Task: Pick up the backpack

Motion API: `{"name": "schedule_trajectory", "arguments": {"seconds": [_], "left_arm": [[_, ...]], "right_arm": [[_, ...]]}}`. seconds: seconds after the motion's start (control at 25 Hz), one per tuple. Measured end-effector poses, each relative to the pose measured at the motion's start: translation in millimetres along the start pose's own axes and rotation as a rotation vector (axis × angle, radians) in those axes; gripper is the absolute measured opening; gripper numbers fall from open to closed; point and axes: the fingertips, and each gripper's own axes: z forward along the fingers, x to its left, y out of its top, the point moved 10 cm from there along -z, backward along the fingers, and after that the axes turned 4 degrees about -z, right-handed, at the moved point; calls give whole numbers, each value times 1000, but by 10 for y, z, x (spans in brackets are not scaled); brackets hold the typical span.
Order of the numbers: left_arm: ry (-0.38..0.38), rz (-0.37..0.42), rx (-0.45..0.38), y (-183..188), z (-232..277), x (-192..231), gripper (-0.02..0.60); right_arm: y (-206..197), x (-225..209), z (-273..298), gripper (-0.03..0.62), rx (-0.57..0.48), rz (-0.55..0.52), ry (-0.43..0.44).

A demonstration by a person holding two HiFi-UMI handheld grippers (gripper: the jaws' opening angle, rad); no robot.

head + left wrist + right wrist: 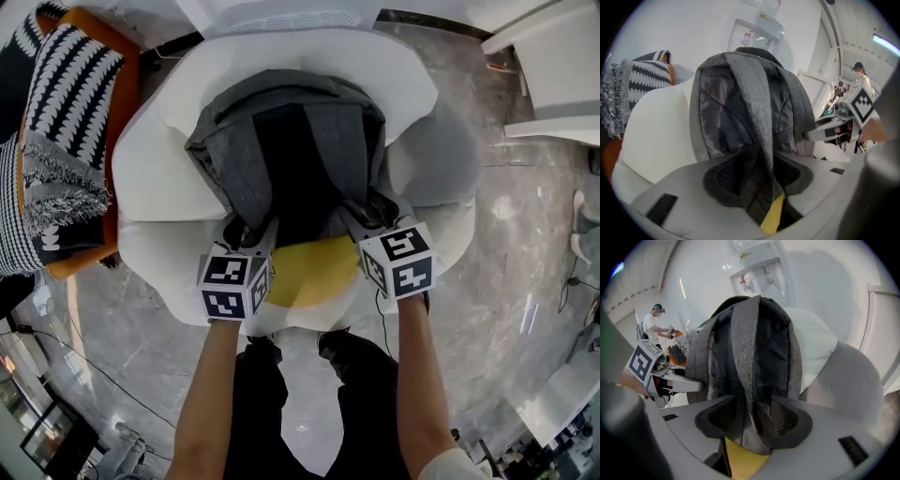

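The grey backpack [291, 159] stands upright in the middle of the white chair [159, 178], leaning on its back, straps facing me. Its base meets a yellow cushion [314, 272] at the chair's front edge. My left gripper [759, 177] is released, jaws wide apart, with the left strap [757, 112] running down between them. My right gripper [752, 418] is likewise released, and the right strap [745, 348] hangs between its jaws. A black-and-white striped pillow [70, 94] lies beyond the chair's left edge, and grey marble floor [506, 319] surrounds it.
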Motion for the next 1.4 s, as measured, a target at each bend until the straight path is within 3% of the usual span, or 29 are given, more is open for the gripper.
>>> {"name": "schedule_trajectory", "arguments": {"seconds": [0.28, 0.6, 0.84, 1.04, 1.2, 1.28, 1.4], "left_arm": [[-3, 5, 7, -91, 93, 23, 202], [-33, -6, -38, 14, 127, 41, 202], [-40, 7, -53, 69, 192, 68, 202], [-80, 4, -59, 84, 228, 28, 202], [-92, 3, -54, 66, 215, -26, 135], [-94, -3, -54, 51, 198, -44, 132], [-85, -20, -56, 35, 170, -42, 94]], "right_arm": [[10, 37, 110, 202, -32, -5, 9], [103, 47, 208, 202, -76, -29, 14], [101, 61, 276, 202, -128, 30, 25], [86, 72, 290, 201, -125, -3, 7], [62, 83, 273, 199, -102, -17, 5], [34, 94, 268, 197, -76, -27, -4], [5, 88, 257, 109, -55, -27, -28]]}}
